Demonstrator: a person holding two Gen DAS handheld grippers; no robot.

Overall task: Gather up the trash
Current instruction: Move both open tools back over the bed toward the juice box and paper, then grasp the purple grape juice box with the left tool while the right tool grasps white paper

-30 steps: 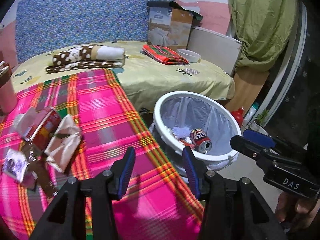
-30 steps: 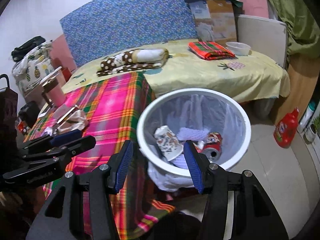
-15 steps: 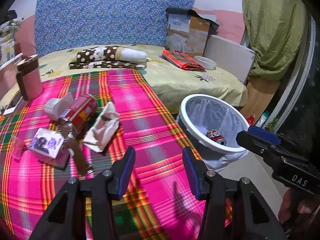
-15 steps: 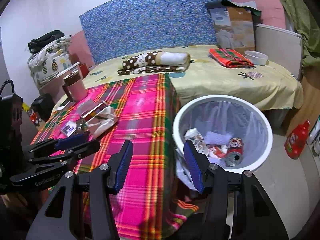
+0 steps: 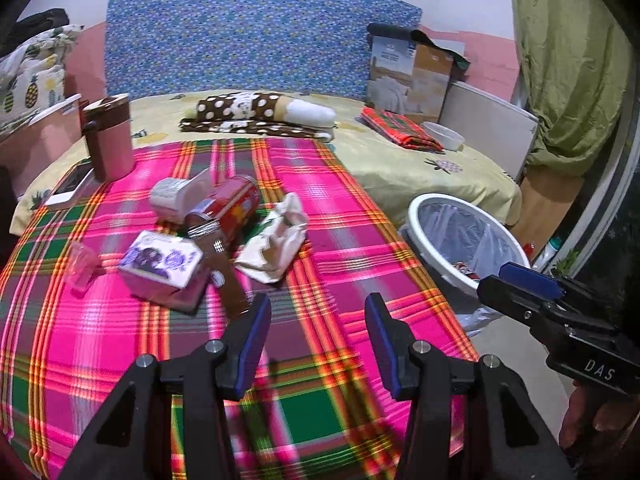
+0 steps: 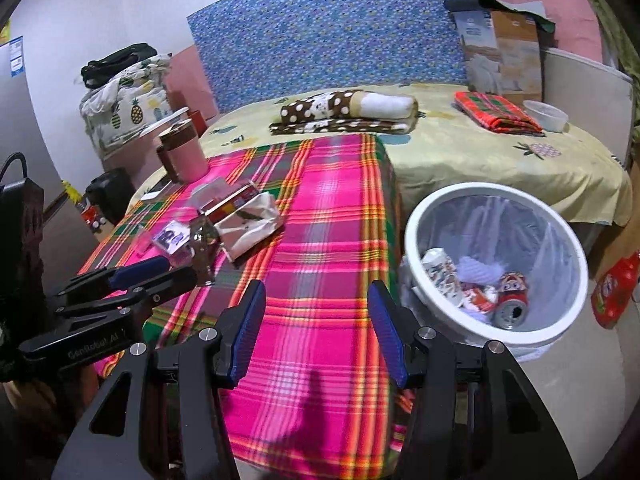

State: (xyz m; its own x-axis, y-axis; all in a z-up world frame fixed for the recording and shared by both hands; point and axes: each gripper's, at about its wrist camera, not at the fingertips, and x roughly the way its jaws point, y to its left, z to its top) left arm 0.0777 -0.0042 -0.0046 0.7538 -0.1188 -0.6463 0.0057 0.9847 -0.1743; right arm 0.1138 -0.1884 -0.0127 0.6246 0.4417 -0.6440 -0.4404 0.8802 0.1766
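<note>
Trash lies in a heap on the pink plaid tablecloth (image 5: pixel 320 264): a red can (image 5: pixel 232 206), a white plastic cup (image 5: pixel 172 196), a purple-printed carton (image 5: pixel 160 268), a brown bottle (image 5: pixel 224 272) and a crumpled paper bag (image 5: pixel 276 240). My left gripper (image 5: pixel 316 344) hovers open and empty just in front of the heap. My right gripper (image 6: pixel 316 328) is open and empty over the table's near right edge, beside the white bin (image 6: pixel 496 268). Inside the bin lie a red can (image 6: pixel 510 300) and a printed cup (image 6: pixel 442 272).
A pink tumbler (image 5: pixel 110 140) and a phone (image 5: pixel 70 190) sit at the table's far left. Behind is a bed with a polka-dot roll (image 5: pixel 256 114), folded red cloth (image 5: pixel 400 132) and white bowl (image 5: pixel 444 136). A red bottle (image 6: pixel 614 292) stands on the floor right of the bin.
Both grippers have swung left, away from the bin and toward the table. The trash heap now sits centred ahead of the left gripper; the bin has slid to the right in both views.
</note>
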